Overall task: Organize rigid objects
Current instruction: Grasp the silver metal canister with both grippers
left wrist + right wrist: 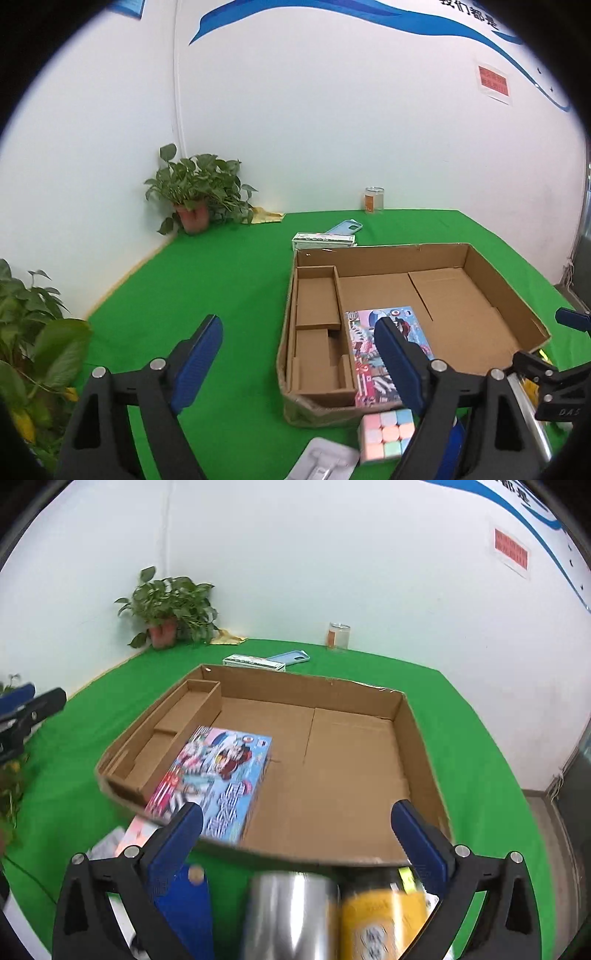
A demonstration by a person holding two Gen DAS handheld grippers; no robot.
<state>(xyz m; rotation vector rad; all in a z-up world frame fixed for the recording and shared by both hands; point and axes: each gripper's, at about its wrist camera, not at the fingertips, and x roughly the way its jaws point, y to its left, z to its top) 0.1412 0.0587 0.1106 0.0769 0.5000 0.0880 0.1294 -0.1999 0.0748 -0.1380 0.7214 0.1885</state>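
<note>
Both grippers wide open, holding nothing.

The colorful box (218,775) lies in the cardboard tray (417,768); below the right gripper (295,834), maybe blurry cans (291,912).

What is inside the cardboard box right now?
Inside the cardboard box lies one colorful printed box, flat beside the empty divider compartments. The rest of the floor shows bare. The near edge is partly hidden by the right gripper.

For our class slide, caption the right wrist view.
Open right tongs hover over a cardboard box holding one colourful box, green table.
</note>
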